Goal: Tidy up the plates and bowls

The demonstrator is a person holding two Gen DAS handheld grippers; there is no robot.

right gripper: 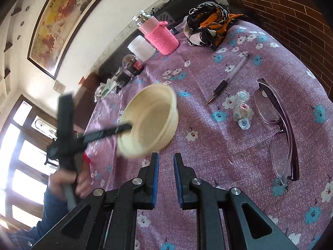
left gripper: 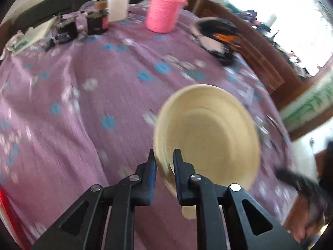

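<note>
The cream bowl (left gripper: 208, 133) sits clamped by its near rim in my left tool (left gripper: 164, 156), one finger inside the wall and one outside, lifted and tipped over the floral tablecloth (left gripper: 83, 104) on the table. From my right tool (right gripper: 166, 160), whose jaws stand nearly together on nothing, the bowl (right gripper: 149, 123) lies at 11 o'clock, just beyond the tips. Only the right wrist view shows the eyeglasses (right gripper: 278, 129) and pen (right gripper: 229, 79) at 1 to 2 o'clock; the left view shows the rim grip itself.
</note>
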